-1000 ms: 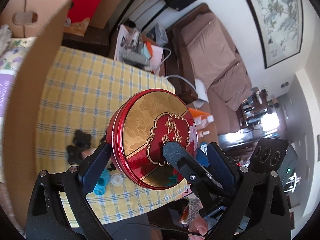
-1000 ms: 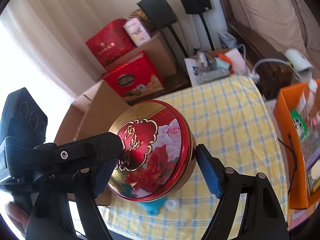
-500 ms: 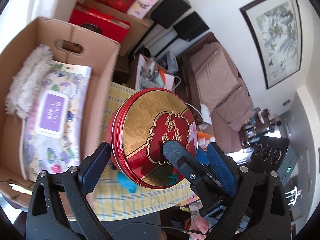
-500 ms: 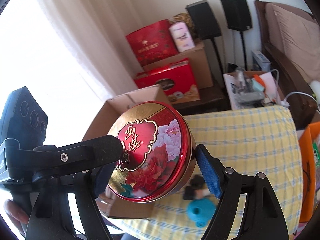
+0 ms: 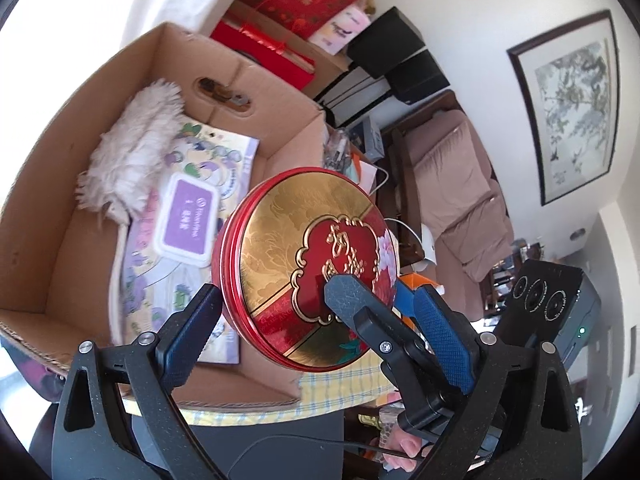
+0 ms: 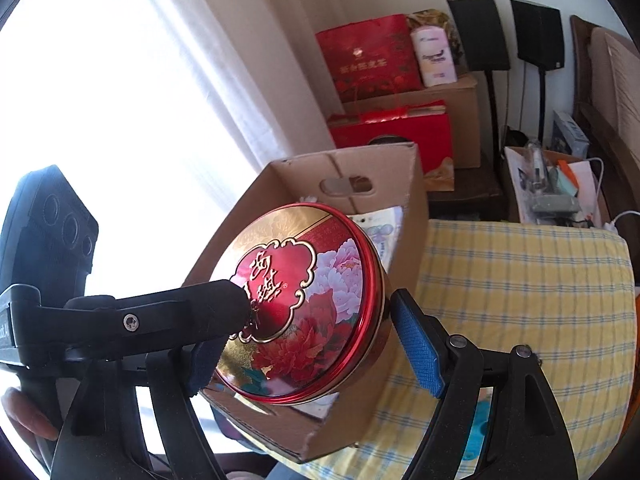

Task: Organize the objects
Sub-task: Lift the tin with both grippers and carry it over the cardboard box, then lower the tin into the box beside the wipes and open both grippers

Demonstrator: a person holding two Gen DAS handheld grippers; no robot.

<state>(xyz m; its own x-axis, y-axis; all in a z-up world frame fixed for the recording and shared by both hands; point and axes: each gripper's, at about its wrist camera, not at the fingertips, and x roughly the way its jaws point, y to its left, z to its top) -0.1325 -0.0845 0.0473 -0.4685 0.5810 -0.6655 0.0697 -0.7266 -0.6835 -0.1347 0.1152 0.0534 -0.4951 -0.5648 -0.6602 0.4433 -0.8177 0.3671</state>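
A round red and gold tin (image 5: 304,268) with a peony lid is held in the air between both grippers. My left gripper (image 5: 316,332) is shut on the tin's left side and my right gripper (image 6: 308,344) is shut on its right side (image 6: 304,300). The tin hangs tilted over the right edge of an open cardboard box (image 5: 56,200). The box (image 6: 344,176) holds a purple wipes pack (image 5: 186,220) and a fluffy white duster (image 5: 132,148).
The box stands on a table with a yellow checked cloth (image 6: 520,280). Red gift boxes (image 6: 372,56) and black speakers (image 6: 476,32) stand behind. A brown sofa (image 5: 460,184) is at the right. A blue object (image 6: 476,440) lies on the cloth, low down.
Both grippers have carried the tin left and up, from over the checked cloth to over the cardboard box. The grip has not changed.
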